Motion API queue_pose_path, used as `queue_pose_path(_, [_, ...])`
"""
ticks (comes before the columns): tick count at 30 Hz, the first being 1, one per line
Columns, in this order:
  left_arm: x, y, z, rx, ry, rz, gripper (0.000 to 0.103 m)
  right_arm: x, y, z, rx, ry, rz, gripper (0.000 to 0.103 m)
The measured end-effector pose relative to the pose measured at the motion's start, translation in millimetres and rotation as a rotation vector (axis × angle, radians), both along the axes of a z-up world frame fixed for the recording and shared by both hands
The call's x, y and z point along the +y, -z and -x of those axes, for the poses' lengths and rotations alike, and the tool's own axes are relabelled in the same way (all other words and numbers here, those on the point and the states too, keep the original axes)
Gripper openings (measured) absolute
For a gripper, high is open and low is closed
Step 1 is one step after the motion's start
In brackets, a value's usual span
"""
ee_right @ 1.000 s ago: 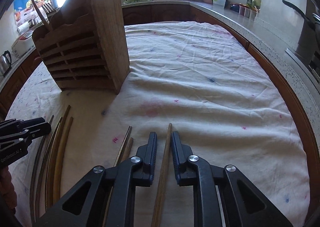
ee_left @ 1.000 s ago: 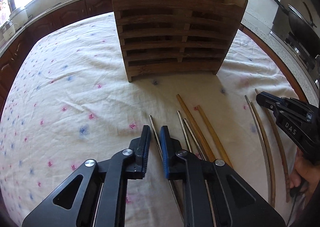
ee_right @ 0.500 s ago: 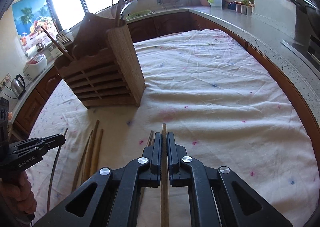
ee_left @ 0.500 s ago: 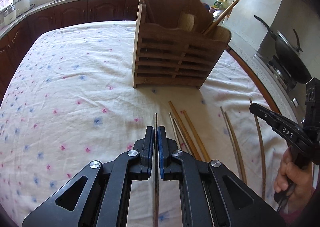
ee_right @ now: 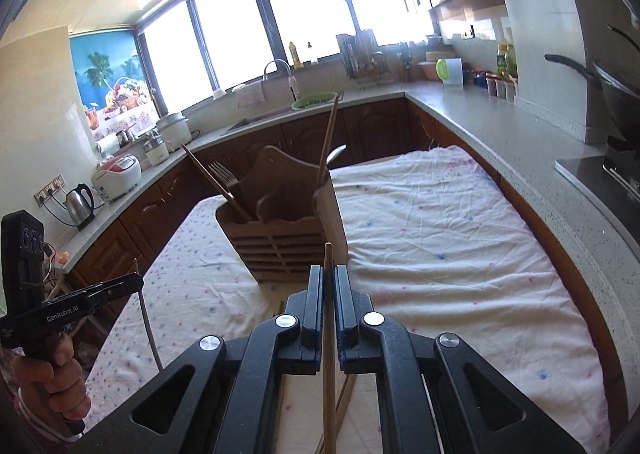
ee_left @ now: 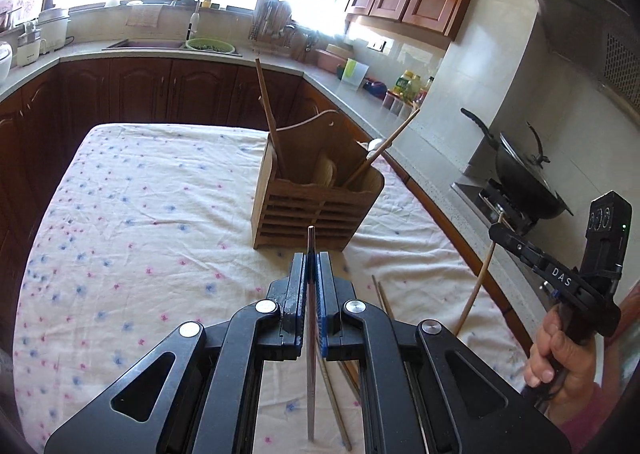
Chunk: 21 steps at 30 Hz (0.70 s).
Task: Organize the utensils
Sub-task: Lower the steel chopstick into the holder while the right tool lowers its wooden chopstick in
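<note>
A slatted wooden utensil holder (ee_left: 316, 209) stands on the cloth-covered table; it also shows in the right wrist view (ee_right: 286, 242). It holds chopsticks, a fork and spoons. My left gripper (ee_left: 311, 260) is shut on a metal chopstick (ee_left: 311, 334), held above the table in front of the holder. My right gripper (ee_right: 328, 274) is shut on a wooden chopstick (ee_right: 329, 354), also lifted and pointing at the holder. The right gripper shows in the left wrist view (ee_left: 500, 232) with its chopstick (ee_left: 476, 286). A few chopsticks (ee_left: 382, 300) lie on the cloth below.
The table carries a white floral cloth (ee_left: 140, 213). A counter (ee_right: 500, 125) with sink, bottles and appliances runs around it. A black wok (ee_left: 520, 181) sits on the stove at the right.
Both grippers have closed on a chopstick each and lifted them off the cloth, rising and tilting up so the holder sits lower and farther in view.
</note>
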State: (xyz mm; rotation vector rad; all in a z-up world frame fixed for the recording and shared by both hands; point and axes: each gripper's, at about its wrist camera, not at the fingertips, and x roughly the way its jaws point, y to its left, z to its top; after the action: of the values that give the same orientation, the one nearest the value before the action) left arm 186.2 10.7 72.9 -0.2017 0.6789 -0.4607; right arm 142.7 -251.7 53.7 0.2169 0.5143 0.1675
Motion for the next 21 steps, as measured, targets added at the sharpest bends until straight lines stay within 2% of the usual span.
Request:
queue_pose_path(9, [9, -19, 9, -0.054, -0.014, 0.021, 0.004, 4, -28, 10, -0.081, -0.003, 0.001, 0.005])
queue_pose_path(21, [14, -25, 5, -0.071, -0.035, 0.032, 0.004, 3, -34, 3, -0.107, -0.003, -0.012, 0.005])
